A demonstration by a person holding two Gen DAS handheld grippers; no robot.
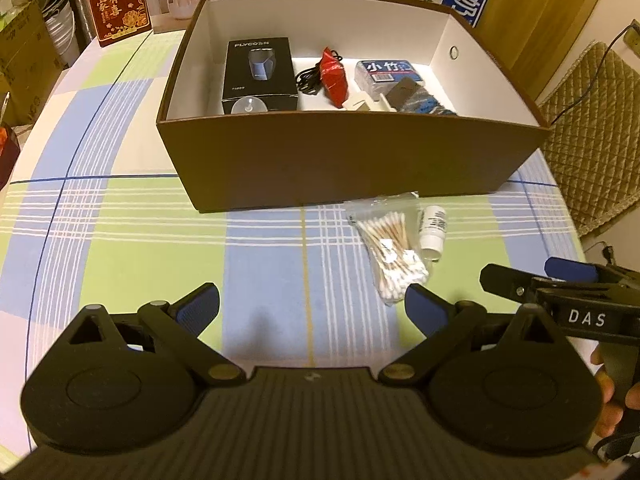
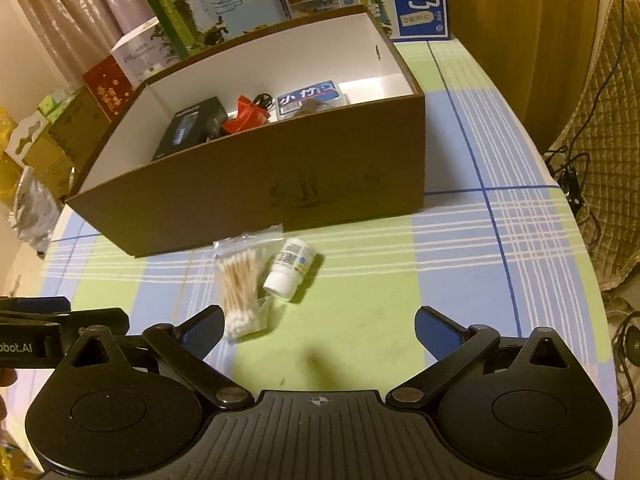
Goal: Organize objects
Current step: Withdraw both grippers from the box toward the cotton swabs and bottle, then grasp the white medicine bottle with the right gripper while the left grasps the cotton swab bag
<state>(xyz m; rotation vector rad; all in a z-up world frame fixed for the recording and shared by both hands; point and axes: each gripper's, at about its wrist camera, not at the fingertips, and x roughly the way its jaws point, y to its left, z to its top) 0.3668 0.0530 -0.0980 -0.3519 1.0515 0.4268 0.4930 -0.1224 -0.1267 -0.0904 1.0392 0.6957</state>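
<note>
Swab bag (image 2: 240, 288) and bottle (image 2: 290, 270) beside box wall (image 2: 280, 192); wide-spread tongs (image 2: 319, 332)

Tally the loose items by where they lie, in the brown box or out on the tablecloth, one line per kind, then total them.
In the brown cardboard box:
black razor carton: 1
black coiled cable: 1
red foil packet: 1
blue-labelled clear plastic case: 1
Others near the front wall: unclear, not counted.

On the checked tablecloth:
clear bag of cotton swabs: 1
small white bottle: 1

Total: 6
</note>
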